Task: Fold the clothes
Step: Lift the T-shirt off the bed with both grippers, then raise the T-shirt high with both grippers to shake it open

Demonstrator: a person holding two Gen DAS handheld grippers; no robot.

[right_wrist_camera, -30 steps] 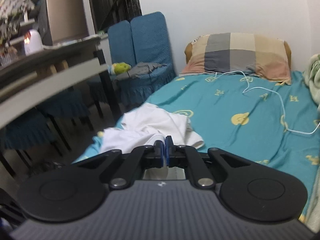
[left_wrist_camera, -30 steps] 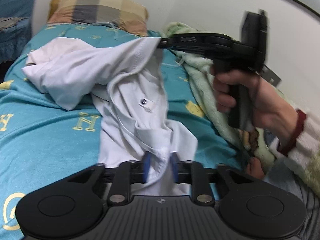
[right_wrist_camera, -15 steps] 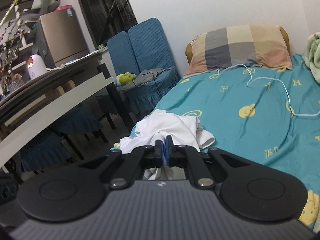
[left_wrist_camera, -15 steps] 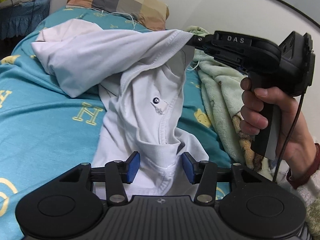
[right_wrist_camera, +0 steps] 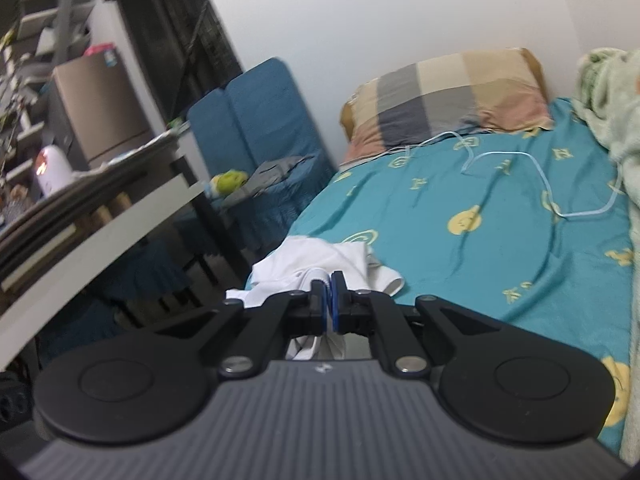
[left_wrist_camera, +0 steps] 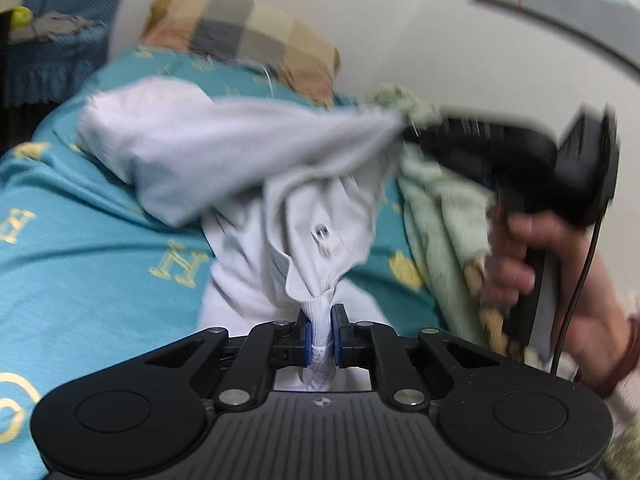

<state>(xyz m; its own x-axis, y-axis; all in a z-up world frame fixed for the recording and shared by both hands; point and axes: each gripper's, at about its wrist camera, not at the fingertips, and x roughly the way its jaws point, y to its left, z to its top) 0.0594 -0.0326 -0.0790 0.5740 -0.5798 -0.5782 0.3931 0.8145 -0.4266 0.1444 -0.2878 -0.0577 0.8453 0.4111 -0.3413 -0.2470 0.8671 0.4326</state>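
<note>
A white shirt (left_wrist_camera: 224,152) lies crumpled on the teal bed sheet (left_wrist_camera: 80,280), partly lifted and stretched between both grippers. In the left wrist view my left gripper (left_wrist_camera: 322,320) is closing its jaws, and the blue pads press on the shirt's ribbed collar. My right gripper (left_wrist_camera: 404,132), held by a person's hand (left_wrist_camera: 520,272), pinches another edge of the shirt up at the right. In the right wrist view the right gripper (right_wrist_camera: 330,280) is shut on a thin fold of the white shirt (right_wrist_camera: 312,252), which bunches near the bed's left edge.
A checked pillow (right_wrist_camera: 452,92) lies at the head of the bed by the wall. A pale green blanket (left_wrist_camera: 440,208) is heaped along the right side. A white cable (right_wrist_camera: 540,176) trails over the sheet (right_wrist_camera: 480,260). A blue chair (right_wrist_camera: 256,120) and a table (right_wrist_camera: 100,216) stand left of the bed.
My left gripper's jaws stood wide around the collar half a second ago and now pinch it. The right gripper keeps its hold and has rolled a little, pulling the cloth taut.
</note>
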